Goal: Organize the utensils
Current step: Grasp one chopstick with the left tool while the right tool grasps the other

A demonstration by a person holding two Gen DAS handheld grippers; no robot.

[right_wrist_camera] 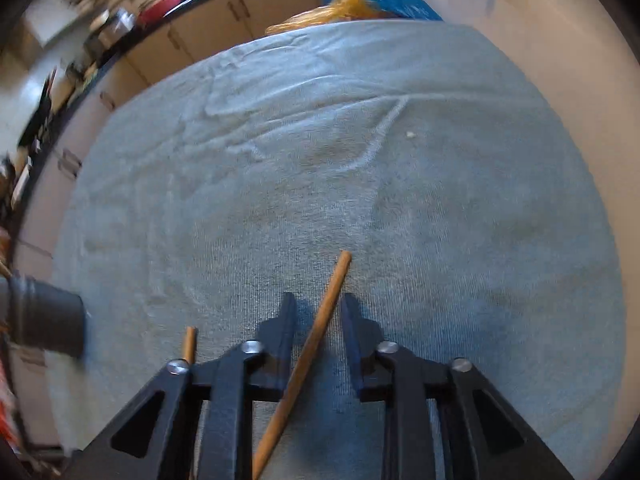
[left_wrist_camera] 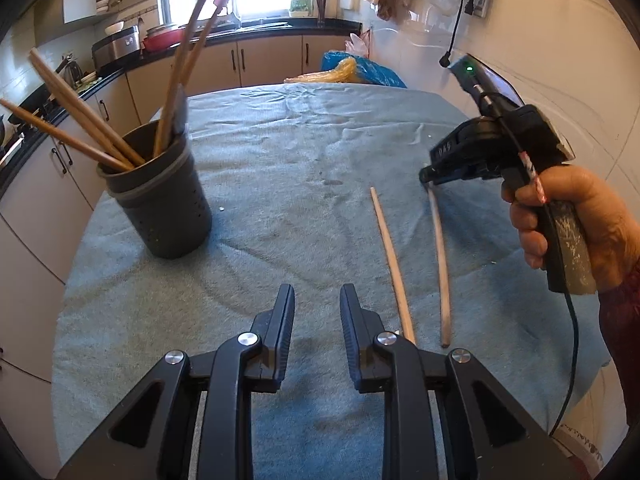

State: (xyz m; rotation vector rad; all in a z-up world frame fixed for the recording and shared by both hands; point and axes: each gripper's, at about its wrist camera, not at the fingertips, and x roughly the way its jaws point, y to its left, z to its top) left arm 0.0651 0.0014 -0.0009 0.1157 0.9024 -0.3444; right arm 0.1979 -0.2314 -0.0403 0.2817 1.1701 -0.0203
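A dark grey perforated holder (left_wrist_camera: pixel 160 204) stands on the left of the cloth with several wooden chopsticks (left_wrist_camera: pixel 80 128) leaning in it. Two pale chopsticks lie side by side on the cloth: the left chopstick (left_wrist_camera: pixel 394 264) and the right chopstick (left_wrist_camera: pixel 440 264). My left gripper (left_wrist_camera: pixel 317 296) hovers open over bare cloth near the front edge, nothing between its fingers. A hand holds my right gripper (left_wrist_camera: pixel 426 176) tilted down over the right chopstick's far end. In the right wrist view that chopstick (right_wrist_camera: pixel 320 332) runs diagonally between the fingers of the right gripper (right_wrist_camera: pixel 318 300), with gaps on both sides. The other chopstick (right_wrist_camera: pixel 190 344) and the holder (right_wrist_camera: pixel 44 320) lie to its left.
A blue-grey cloth (left_wrist_camera: pixel 280 152) covers the table. Blue and yellow plastic bags (left_wrist_camera: pixel 360 70) sit beyond its far edge. Kitchen cabinets and a cluttered dark counter (left_wrist_camera: pixel 248 32) run along the back and left. A wall stands on the right. A cable (left_wrist_camera: pixel 570 360) hangs from the right gripper's handle.
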